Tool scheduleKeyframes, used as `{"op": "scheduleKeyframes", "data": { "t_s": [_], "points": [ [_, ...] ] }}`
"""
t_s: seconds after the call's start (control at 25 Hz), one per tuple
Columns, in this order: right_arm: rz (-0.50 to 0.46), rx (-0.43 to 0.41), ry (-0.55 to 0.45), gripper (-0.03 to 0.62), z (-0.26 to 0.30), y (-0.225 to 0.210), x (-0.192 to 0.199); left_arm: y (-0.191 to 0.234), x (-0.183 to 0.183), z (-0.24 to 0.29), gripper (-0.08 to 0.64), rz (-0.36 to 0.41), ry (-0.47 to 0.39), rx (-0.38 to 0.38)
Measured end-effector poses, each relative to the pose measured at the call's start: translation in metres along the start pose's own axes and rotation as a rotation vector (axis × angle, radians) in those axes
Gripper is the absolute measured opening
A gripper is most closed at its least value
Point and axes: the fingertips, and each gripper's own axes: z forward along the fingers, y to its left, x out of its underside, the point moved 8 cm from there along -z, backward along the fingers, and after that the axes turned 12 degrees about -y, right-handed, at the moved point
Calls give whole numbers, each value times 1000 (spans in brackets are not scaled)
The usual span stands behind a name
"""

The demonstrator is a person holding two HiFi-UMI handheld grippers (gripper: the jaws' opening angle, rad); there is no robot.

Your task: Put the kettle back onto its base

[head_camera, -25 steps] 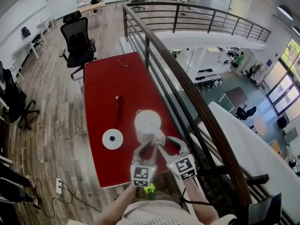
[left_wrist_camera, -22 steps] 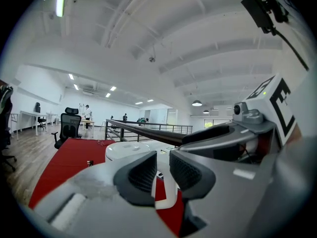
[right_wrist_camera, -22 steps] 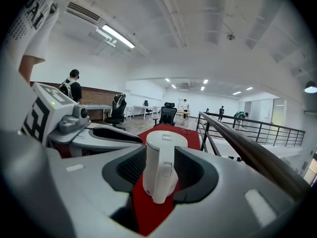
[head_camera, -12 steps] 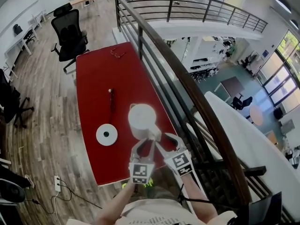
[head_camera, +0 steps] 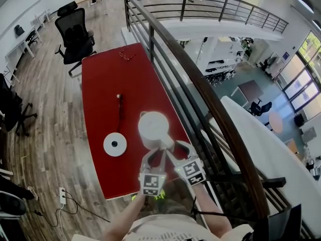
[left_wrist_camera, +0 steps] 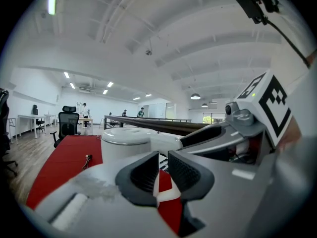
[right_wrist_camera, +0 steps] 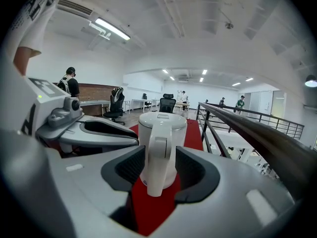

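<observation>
The kettle (head_camera: 154,129) stands near right on the red table (head_camera: 108,84), apart from its base (head_camera: 116,145) at left, so the right gripper (right_wrist_camera: 159,157) (jaws just opening, loose around the handle (right_wrist_camera: 155,182); left gripper (left_wrist_camera: 159,170) narrowly parted, empty) might close off-centre and tip it.

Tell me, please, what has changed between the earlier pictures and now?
The fingers of the right gripper have just been opening; the kettle has its handle between them, unpressed. The kettle stays on the red table, beside its base, not on it.
</observation>
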Motion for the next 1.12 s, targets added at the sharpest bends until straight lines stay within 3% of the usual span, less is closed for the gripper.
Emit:
{"op": "scheduleKeyframes", "data": {
  "t_s": [0.2,0.32,1.12],
  "points": [
    [7,-11,1,187,-1,0,2,-2,1,-1,65,-3,1,-3],
    [6,-26,5,187,4,1,4,-2,4,0,7,-6,15,-7],
    [39,-73,3,161,23,1,7,7,5,1,8,-15,26,-36]
  ]
}}
